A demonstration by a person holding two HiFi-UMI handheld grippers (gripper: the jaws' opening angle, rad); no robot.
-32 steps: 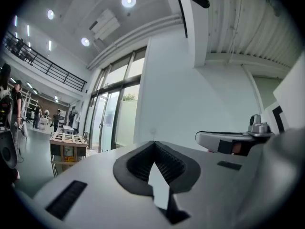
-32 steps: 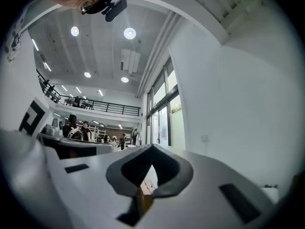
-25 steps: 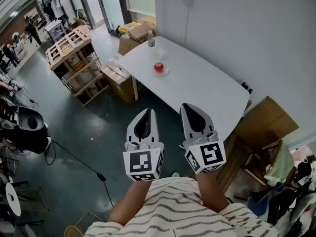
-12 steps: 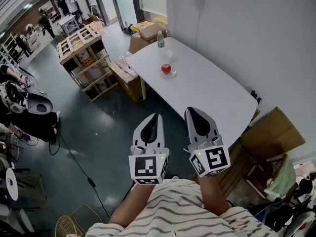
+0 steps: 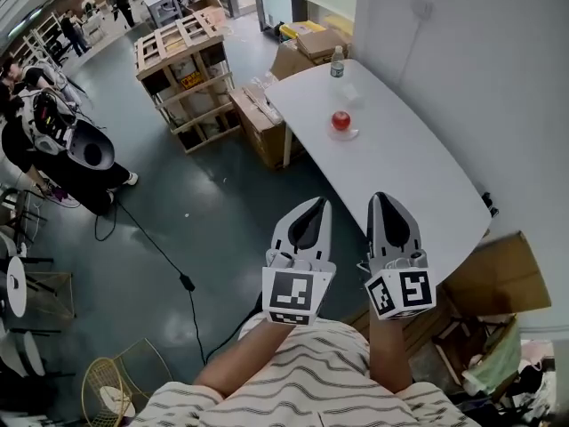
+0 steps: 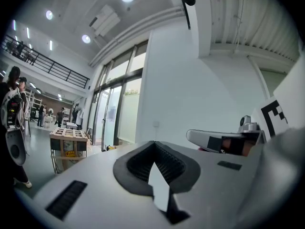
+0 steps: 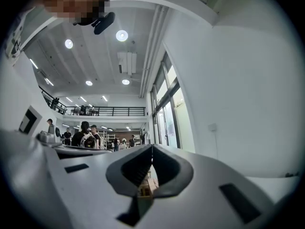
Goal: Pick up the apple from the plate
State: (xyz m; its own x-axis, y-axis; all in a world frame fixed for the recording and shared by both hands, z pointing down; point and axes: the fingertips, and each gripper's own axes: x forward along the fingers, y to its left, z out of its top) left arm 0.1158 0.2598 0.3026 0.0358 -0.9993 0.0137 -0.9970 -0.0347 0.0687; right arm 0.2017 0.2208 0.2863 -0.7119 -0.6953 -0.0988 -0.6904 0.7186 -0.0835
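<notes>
A red apple (image 5: 340,120) sits on a small clear plate (image 5: 349,134) on the far part of the white table (image 5: 400,176), seen in the head view. Both grippers are held side by side near the person's chest, well short of the table. The left gripper (image 5: 317,205) has its jaws together with nothing between them; in its own view the left gripper (image 6: 153,144) shows shut jaws. The right gripper (image 5: 382,199) is also shut and holds nothing, as the right gripper (image 7: 151,148) shows in its own view. Neither gripper view shows the apple.
A water bottle (image 5: 337,61) stands at the table's far end. Cardboard boxes (image 5: 262,123) and a wooden pallet rack (image 5: 182,65) stand left of the table. A cable (image 5: 151,243) crosses the dark floor. A brown box (image 5: 502,278) sits at the table's near right. People stand far left.
The view has shifted: the table with the apple now lies further right and nearer. Both grippers sit lower and further right in the picture, still shut and side by side.
</notes>
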